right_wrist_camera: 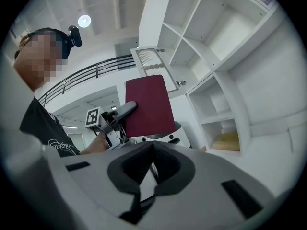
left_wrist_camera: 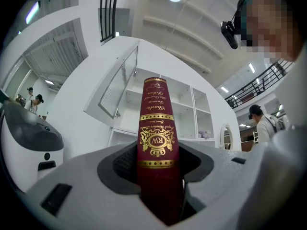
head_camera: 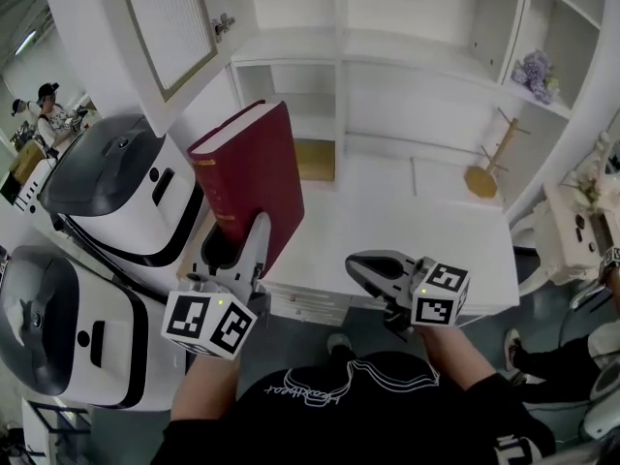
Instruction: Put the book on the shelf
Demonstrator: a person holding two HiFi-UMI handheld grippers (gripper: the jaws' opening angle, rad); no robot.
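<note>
A thick dark red book with gold lettering on its spine stands upright in the air in front of the white shelf unit. My left gripper is shut on the book's lower end, one jaw on each cover. In the right gripper view the book's red cover shows with the left gripper clamped on it. My right gripper hovers to the right of the book over the desk edge, shut with nothing between its pads.
An open cabinet door hangs at the upper left. A yellow block lies in a low shelf compartment. A wooden stand is on the white desktop, purple flowers on a right shelf. Two white and black machines stand left.
</note>
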